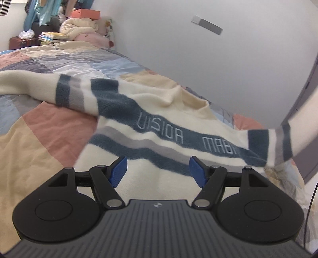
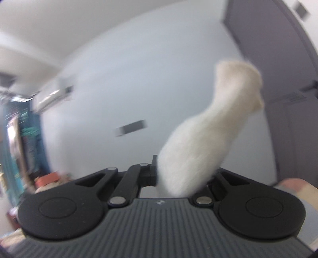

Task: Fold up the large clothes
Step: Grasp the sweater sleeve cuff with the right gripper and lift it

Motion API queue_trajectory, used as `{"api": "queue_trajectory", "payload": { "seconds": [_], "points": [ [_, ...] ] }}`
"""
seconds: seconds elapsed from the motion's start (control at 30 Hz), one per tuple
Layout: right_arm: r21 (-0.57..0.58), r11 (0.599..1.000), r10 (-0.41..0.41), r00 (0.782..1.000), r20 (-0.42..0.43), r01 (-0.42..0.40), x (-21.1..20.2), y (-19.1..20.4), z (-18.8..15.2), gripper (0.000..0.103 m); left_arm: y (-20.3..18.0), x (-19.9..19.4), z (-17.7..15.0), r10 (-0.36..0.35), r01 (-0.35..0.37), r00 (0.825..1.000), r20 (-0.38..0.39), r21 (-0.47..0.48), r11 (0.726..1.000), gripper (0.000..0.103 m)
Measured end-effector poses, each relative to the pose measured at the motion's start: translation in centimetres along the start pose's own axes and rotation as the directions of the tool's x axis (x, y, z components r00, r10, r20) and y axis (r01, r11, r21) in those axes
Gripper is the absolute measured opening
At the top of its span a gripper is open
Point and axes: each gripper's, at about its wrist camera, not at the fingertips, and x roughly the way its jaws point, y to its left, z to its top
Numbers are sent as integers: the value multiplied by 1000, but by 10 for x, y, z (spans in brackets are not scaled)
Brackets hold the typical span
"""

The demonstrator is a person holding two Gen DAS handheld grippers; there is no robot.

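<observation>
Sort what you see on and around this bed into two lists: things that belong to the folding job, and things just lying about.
Part of the job:
- sweater, cream with blue stripes
- its sleeve, clamped in the right gripper
- left gripper, jaws open above the sweater

Just lying about:
- patchwork bedspread
- stack of books
- rolled quilt
- orange box

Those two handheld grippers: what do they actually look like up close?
Both look alike. The left gripper has a dark grey ribbed body, two round black discs at its sides, black link arms with silver pins, and blue textured pads. The right gripper shares that build; cloth hides its pads. A small emblem marks each body.
</observation>
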Motion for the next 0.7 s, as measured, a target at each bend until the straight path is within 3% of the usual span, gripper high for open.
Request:
{"api": "queue_trajectory", "payload": {
  "seconds": [0.2, 0.33, 0.5, 0.7],
  "points": [
    [-151, 975, 150, 985, -80, -161, -37, 97, -27, 11, 13, -22, -1, -26, 26, 1000, 15, -36, 999, 74],
    [-230, 941, 210, 962, -172, -247, -62, 146, -72, 11, 29, -40, 5, -46, 50, 998, 45, -98, 994, 74],
    [-329, 867, 279, 911, -305, -375, -83, 193, -137, 11, 49, -52, 16, -111, 117, 993, 42, -159, 980, 74],
    [-301, 840, 269, 829, -491, -451, -100, 216, -217, 13, 62, -56, 21, -121, 130, 991, 61, -191, 973, 74]
  ]
}}
